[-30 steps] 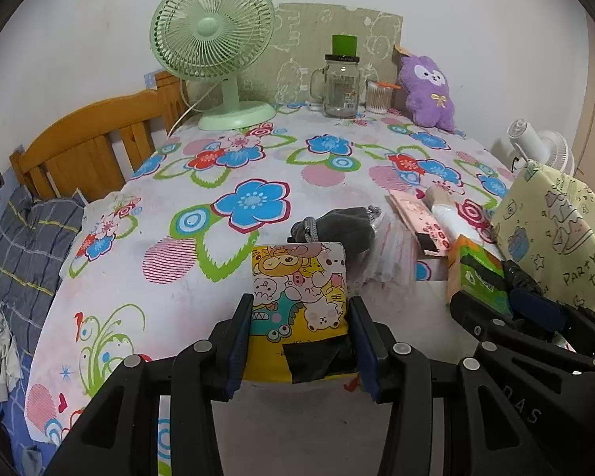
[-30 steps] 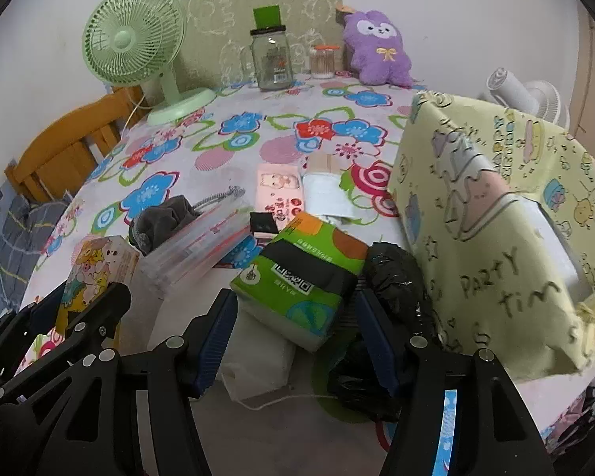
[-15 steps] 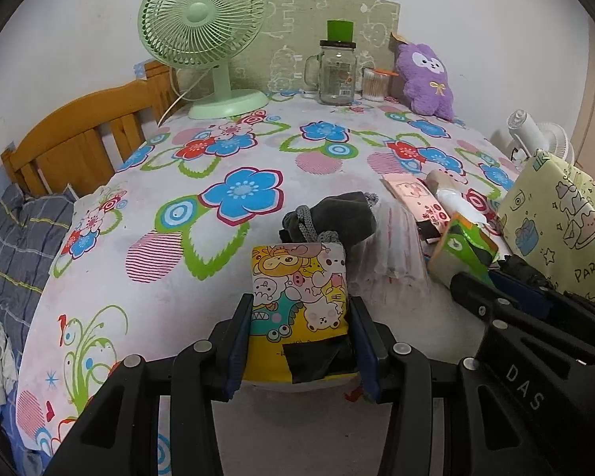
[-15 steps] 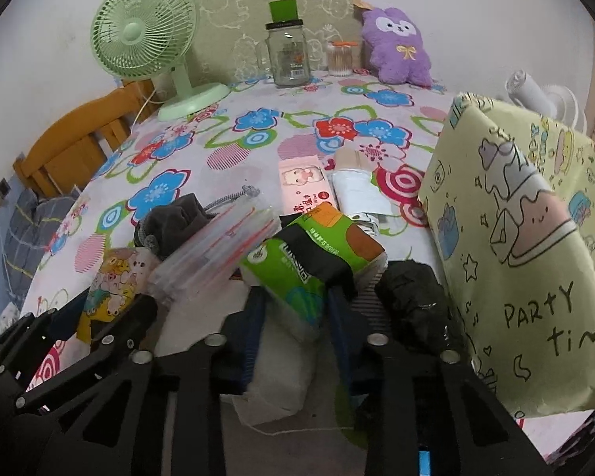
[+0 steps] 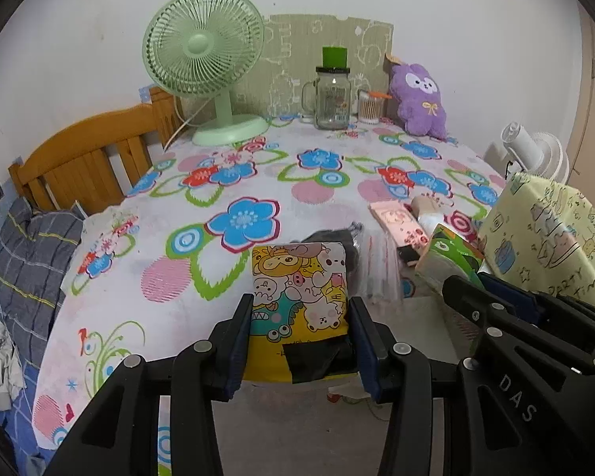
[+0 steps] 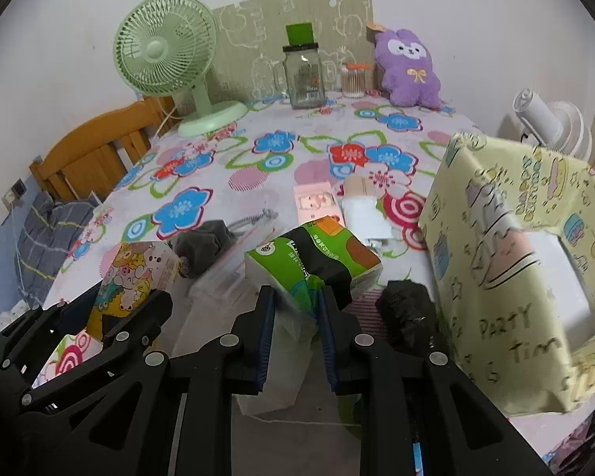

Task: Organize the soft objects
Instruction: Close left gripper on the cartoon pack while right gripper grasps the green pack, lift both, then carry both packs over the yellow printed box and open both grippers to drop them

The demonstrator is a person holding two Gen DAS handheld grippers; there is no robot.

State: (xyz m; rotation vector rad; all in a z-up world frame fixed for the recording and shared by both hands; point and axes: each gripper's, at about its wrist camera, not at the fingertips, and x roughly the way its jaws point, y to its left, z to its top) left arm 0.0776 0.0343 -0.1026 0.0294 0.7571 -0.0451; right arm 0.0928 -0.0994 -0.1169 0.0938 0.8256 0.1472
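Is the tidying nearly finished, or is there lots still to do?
Just starting. Nothing looks put away yet. The left gripper holds the cartoon tissue pack; the right gripper is closing its fingers on the green tissue pack. The grey cloth bundle and black bag still lie on the table beside the yellow bag.

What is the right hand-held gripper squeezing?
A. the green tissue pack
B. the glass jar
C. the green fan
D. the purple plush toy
A: the right hand-held gripper has its jaws closing on the green tissue pack, whose wrapper bunches between the blue pads.
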